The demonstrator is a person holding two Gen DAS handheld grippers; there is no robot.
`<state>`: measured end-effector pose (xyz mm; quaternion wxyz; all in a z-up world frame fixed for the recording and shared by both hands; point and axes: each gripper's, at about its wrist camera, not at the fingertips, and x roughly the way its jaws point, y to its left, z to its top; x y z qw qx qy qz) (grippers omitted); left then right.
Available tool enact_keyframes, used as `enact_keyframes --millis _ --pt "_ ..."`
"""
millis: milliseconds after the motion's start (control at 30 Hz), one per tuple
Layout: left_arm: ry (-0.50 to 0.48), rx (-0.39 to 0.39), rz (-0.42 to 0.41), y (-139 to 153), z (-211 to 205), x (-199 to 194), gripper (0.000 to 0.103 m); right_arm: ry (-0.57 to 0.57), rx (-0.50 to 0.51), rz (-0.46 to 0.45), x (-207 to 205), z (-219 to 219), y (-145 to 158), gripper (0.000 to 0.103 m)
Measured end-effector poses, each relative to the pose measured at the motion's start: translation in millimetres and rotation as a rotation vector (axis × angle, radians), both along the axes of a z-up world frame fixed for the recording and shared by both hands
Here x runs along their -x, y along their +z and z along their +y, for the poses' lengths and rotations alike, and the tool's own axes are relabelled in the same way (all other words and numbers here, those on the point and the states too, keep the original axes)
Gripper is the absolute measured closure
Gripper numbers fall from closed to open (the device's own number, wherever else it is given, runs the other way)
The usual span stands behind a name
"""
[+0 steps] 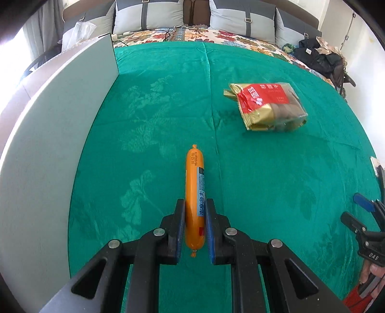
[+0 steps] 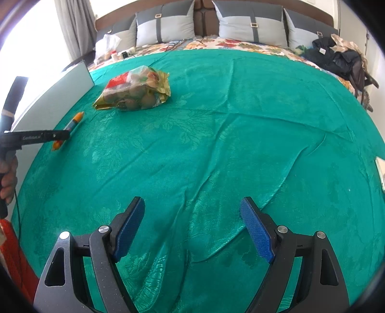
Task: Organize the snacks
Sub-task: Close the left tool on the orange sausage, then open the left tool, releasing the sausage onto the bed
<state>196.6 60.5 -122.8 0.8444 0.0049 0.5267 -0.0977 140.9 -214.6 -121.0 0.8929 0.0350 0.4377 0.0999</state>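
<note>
An orange sausage stick (image 1: pixel 194 192) with a blue label lies lengthwise between the pads of my left gripper (image 1: pixel 195 204), which is shut on it over the green bedspread (image 1: pixel 156 115). From the right wrist view the same sausage (image 2: pixel 72 122) shows at the far left, held by the left gripper (image 2: pixel 63 135) beside the white board. A red-and-gold bag of snacks (image 1: pixel 267 106) lies further off to the right, also visible as the bag (image 2: pixel 134 91). My right gripper (image 2: pixel 192 216) hangs open over bare bedspread, holding nothing; its fingers (image 1: pixel 361 216) peek in at the right edge.
A tall white board (image 1: pixel 55 144) stands along the left side of the bedspread. Grey pillows (image 1: pixel 149 16) line the headboard. A floral sheet with cables and a pile of dark clothes (image 1: pixel 320 55) sit at the back right. A person's hand (image 2: pixel 8 178) holds the left gripper's handle.
</note>
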Motion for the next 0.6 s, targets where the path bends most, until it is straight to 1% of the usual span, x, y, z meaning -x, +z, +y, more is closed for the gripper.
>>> enact_keyframes --millis 133,167,200,233,267,300,333,400,467,500,567,600 --pt "-0.014 0.008 -0.023 -6.5 -10.2 32.6 0.087 0.016 0.073 -0.015 2.6 10.2 -2.9 0.017" --pt "-0.015 0.013 -0.048 -6.7 -12.2 35.6 0.084 0.022 0.091 -0.023 3.6 13.1 -3.7 0.017" --pt "-0.019 0.013 -0.069 -6.5 -14.0 35.4 0.08 0.017 0.084 -0.029 4.3 12.5 -4.3 0.015" --pt "-0.02 0.004 -0.084 -7.6 -15.4 33.9 0.062 0.011 0.073 -0.034 4.6 11.4 -4.8 0.014" --pt "-0.015 -0.009 -0.097 -8.9 -16.2 31.8 0.037 0.014 0.08 -0.039 4.8 11.8 -5.3 0.014" --pt "-0.001 -0.026 -0.116 -9.4 -16.1 27.9 0.028 0.014 0.081 -0.044 5.5 11.7 -5.7 0.014" --pt "0.014 -0.038 -0.133 -10.3 -15.3 26.5 0.023 0.012 0.077 -0.047 5.7 11.0 -5.9 0.014" --pt "0.021 -0.056 -0.123 -16.2 -12.0 16.2 0.023 0.012 0.078 -0.048 5.5 10.9 -6.1 0.014" --pt "0.019 -0.073 -0.144 -18.1 -11.1 14.2 0.015 0.013 0.079 -0.048 5.4 10.9 -6.0 0.014" --pt "0.022 -0.071 -0.147 -19.5 -9.0 13.6 0.014 0.012 0.079 -0.048 5.4 10.9 -6.2 0.014" --pt "0.04 -0.061 -0.144 -21.5 -2.1 10.7 0.005 0.013 0.081 -0.047 5.2 11.0 -6.1 0.013" --pt "0.044 -0.063 -0.147 -23.0 -0.2 10.5 0.003 0.014 0.081 -0.047 5.2 11.0 -6.0 0.013"
